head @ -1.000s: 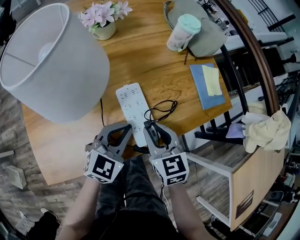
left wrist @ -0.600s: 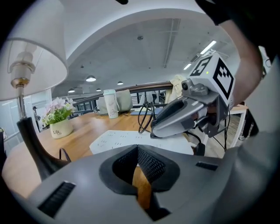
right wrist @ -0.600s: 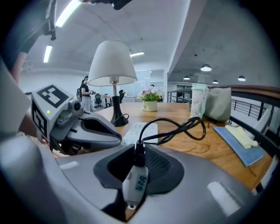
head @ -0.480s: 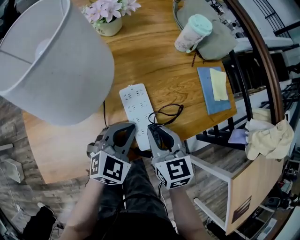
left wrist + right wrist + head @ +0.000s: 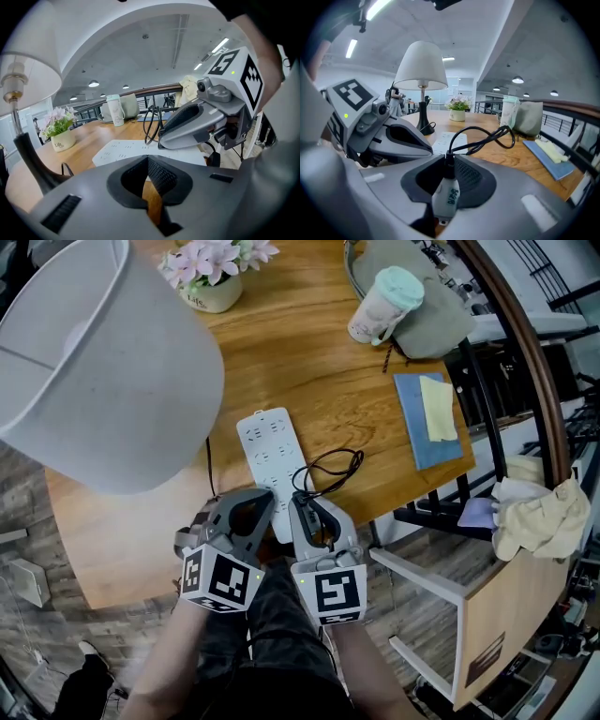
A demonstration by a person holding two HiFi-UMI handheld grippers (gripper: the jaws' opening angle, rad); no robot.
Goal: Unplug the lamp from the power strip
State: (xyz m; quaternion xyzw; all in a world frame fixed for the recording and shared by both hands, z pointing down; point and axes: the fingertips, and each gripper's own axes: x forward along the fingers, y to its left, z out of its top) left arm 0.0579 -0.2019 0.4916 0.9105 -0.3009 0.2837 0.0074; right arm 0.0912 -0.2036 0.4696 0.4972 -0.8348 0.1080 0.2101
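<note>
The white power strip (image 5: 272,457) lies on the wooden table (image 5: 309,362), in front of both grippers. My right gripper (image 5: 302,507) has its jaws closing on the lamp's white plug (image 5: 446,197). The plug lies lengthwise between the pads, short of the strip (image 5: 451,139). Its black cord (image 5: 487,137) loops forward over the table (image 5: 330,468). The left gripper (image 5: 251,507) rests at the strip's near end, shut with nothing in it (image 5: 149,173). The lamp (image 5: 421,65), with its big white shade (image 5: 103,362), stands to the left.
A flower pot (image 5: 211,282) stands at the back of the table. A mint-lidded cup (image 5: 382,301) leans against a grey bag (image 5: 431,320) at the back right. A blue notebook (image 5: 427,418) lies by the right edge. Beyond it is a rack with a cloth (image 5: 539,517).
The right gripper has drawn back a little toward me and closer to the left gripper, with the plug in it. The left gripper has barely moved.
</note>
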